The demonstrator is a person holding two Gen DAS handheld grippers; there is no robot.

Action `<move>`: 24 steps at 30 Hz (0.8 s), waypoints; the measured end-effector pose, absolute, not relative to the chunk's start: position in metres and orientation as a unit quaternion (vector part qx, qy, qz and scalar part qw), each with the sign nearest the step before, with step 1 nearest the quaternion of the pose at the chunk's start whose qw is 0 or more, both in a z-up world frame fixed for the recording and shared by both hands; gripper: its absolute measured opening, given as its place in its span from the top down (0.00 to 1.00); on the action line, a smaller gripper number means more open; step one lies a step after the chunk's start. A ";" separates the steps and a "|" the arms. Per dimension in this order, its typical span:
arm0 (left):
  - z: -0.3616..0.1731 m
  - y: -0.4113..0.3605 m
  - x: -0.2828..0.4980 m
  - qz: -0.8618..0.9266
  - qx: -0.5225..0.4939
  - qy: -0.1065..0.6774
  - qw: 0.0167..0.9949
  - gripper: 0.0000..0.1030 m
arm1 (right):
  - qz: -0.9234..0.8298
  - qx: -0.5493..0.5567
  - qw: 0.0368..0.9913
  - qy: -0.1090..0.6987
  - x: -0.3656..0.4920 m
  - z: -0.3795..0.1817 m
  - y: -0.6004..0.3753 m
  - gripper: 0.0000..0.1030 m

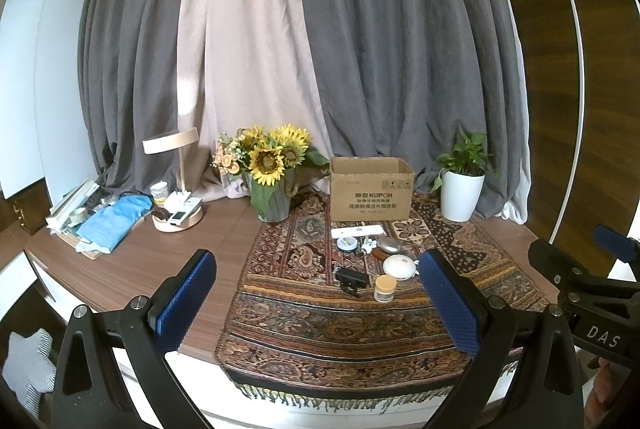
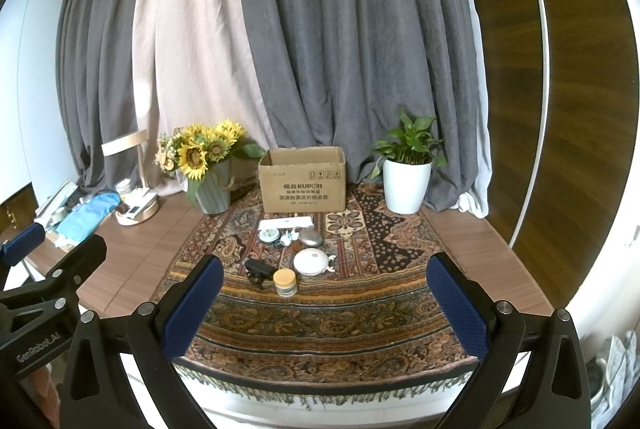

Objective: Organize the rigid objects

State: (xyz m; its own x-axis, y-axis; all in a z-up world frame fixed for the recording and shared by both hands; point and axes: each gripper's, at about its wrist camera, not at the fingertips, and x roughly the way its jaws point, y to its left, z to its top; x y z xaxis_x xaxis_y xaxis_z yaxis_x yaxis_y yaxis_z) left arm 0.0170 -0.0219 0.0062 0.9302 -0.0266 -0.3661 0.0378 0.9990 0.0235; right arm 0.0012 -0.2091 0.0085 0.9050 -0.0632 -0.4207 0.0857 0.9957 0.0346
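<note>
An open cardboard box [image 1: 371,193] [image 2: 303,185] stands at the back of a patterned rug [image 1: 320,317] [image 2: 340,321]. In front of it lie several small objects: a white remote [image 1: 357,231] [image 2: 285,223], a round tin [image 1: 346,243] [image 2: 269,236], a silver oval case [image 1: 389,245] [image 2: 311,238], a white round device [image 1: 398,266] [image 2: 311,261], a black gadget [image 1: 351,279] [image 2: 256,268] and a small jar with a tan lid [image 1: 385,288] [image 2: 285,281]. My left gripper [image 1: 320,293] and right gripper [image 2: 324,293] are open and empty, held above the rug's near edge, short of the objects.
A sunflower vase [image 1: 272,201] [image 2: 212,189] stands left of the box and a white potted plant [image 1: 461,195] [image 2: 406,185] right of it. A desk lamp with a tray [image 1: 178,217], a blue cloth [image 1: 114,221] and papers crowd the wooden table's far left. Curtains hang behind.
</note>
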 end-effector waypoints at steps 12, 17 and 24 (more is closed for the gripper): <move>-0.028 -0.021 0.055 -0.027 0.029 0.220 0.975 0.00 | -0.030 0.026 0.971 0.237 0.026 -0.016 -0.203 0.00; -0.044 -0.013 0.084 -0.050 0.037 0.222 0.973 0.00 | -0.029 0.028 0.968 0.248 0.051 -0.035 -0.195 0.01; -0.071 -0.008 0.143 -0.088 0.066 0.237 0.965 0.00 | -0.039 0.026 0.961 0.272 0.100 -0.064 -0.180 0.04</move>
State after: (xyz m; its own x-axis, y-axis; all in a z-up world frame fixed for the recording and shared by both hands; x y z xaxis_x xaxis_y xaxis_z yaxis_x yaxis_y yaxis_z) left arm 0.1434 -0.0076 -0.0714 0.8720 -0.1390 -0.4693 0.2011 0.9759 0.0847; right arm 0.0998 -0.1801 -0.0642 0.8494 -0.0601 -0.5243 0.0885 0.9956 0.0293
